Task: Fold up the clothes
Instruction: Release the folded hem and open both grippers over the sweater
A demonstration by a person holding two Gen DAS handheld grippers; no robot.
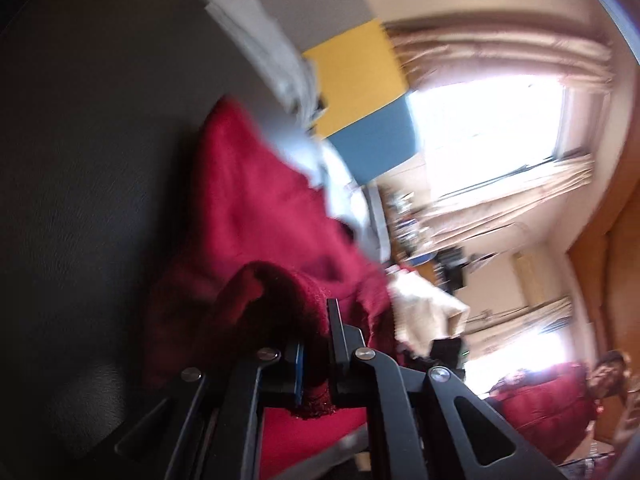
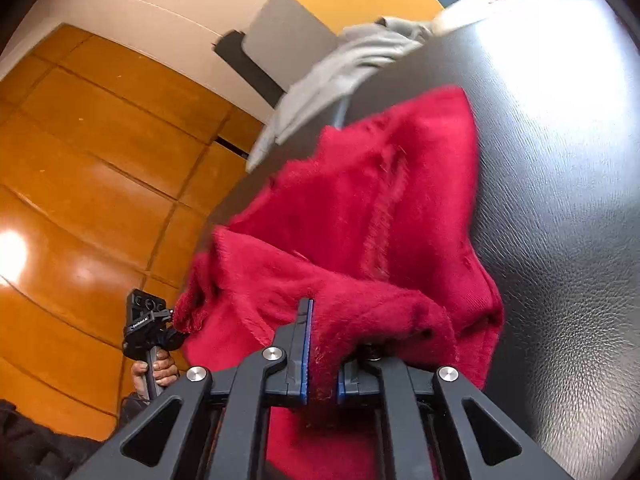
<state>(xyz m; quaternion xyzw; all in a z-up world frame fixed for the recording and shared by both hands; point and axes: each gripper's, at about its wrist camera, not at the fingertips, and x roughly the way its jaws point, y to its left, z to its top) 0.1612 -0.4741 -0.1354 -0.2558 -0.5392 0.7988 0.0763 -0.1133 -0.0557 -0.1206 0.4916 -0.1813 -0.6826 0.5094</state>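
A red fuzzy garment (image 2: pixel 380 208) lies partly on a black leather surface (image 2: pixel 560 200), with its near edge lifted. My right gripper (image 2: pixel 322 360) is shut on a bunched fold of that edge. At the lower left of the right wrist view, a hand (image 2: pixel 156 374) holds my left gripper (image 2: pixel 175 326), which pinches another corner of the garment out past the surface's edge. In the blurred, rolled left wrist view, the left gripper (image 1: pixel 316 360) is shut on a dark red hem of the garment (image 1: pixel 256 208).
A grey garment (image 2: pixel 340 76) hangs over the far edge of the leather surface. White clothes (image 1: pixel 256 32) are piled at its far side and a cream cloth (image 1: pixel 424 312) sits by the red one. Orange wooden floor (image 2: pixel 80 160) lies below. A bright window (image 1: pixel 488 132) is behind.
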